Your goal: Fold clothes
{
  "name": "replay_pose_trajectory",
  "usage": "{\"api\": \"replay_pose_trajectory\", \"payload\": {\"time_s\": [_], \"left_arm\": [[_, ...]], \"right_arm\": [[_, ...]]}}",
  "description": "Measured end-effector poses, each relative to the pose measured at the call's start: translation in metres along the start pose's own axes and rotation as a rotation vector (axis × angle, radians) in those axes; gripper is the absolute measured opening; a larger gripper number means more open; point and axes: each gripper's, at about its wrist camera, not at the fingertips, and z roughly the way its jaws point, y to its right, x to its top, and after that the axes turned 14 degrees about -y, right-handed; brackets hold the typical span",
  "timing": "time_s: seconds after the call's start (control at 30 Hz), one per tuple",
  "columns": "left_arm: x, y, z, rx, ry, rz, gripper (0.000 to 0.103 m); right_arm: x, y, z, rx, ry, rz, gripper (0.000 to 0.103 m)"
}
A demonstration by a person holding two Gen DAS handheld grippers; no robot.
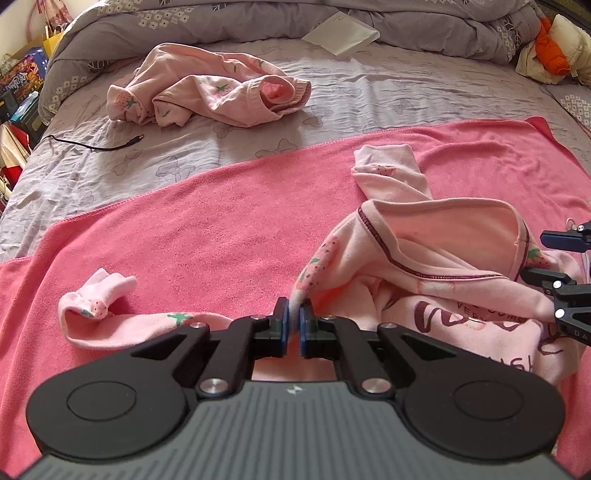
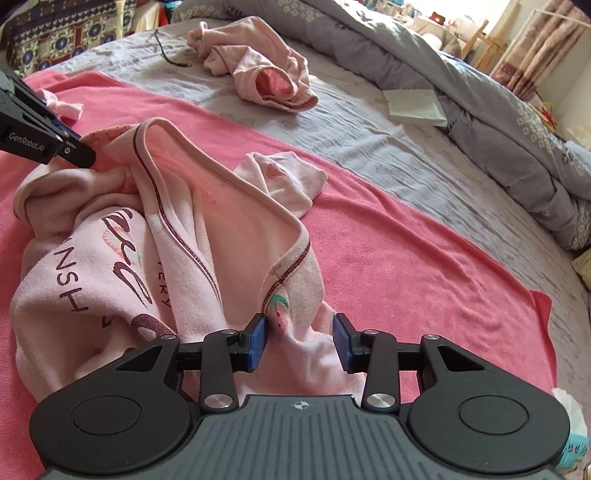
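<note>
A pale pink strawberry-print top (image 1: 443, 258) with dark lettering lies bunched on a pink towel (image 1: 221, 206). My left gripper (image 1: 294, 314) is shut on a fold of the top near its shoulder; one sleeve (image 1: 110, 306) trails left. In the right wrist view the top (image 2: 147, 240) is in front, its neckline open. My right gripper (image 2: 300, 343) is open, with fabric at the top's other shoulder between the blue pads (image 2: 258, 343), not pinched. The left gripper's fingers (image 2: 74, 147) show at the left edge, in the cloth.
A second pink garment (image 1: 207, 88) lies crumpled on the grey sheet (image 1: 110, 162) beyond the towel. A black cable (image 1: 96, 144) lies left of it. A white paper (image 1: 340, 33) rests near the rolled grey quilt (image 2: 498, 122). Clutter stands beside the bed.
</note>
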Motion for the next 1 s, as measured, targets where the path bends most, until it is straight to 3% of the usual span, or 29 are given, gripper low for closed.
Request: {"api": "replay_pose_trajectory", "payload": {"time_s": [0.07, 0.17, 1.0], "left_arm": [[0.000, -0.001, 0.001, 0.002, -0.001, -0.001, 0.003], [0.000, -0.003, 0.002, 0.004, -0.004, -0.009, 0.003], [-0.003, -0.009, 0.005, 0.010, -0.016, -0.056, 0.003]], "right_arm": [[0.002, -0.002, 0.001, 0.009, -0.004, -0.020, 0.019], [0.001, -0.005, 0.000, 0.011, 0.000, -0.019, 0.014], [-0.008, 0.008, -0.014, 0.033, 0.026, 0.106, 0.012]]}}
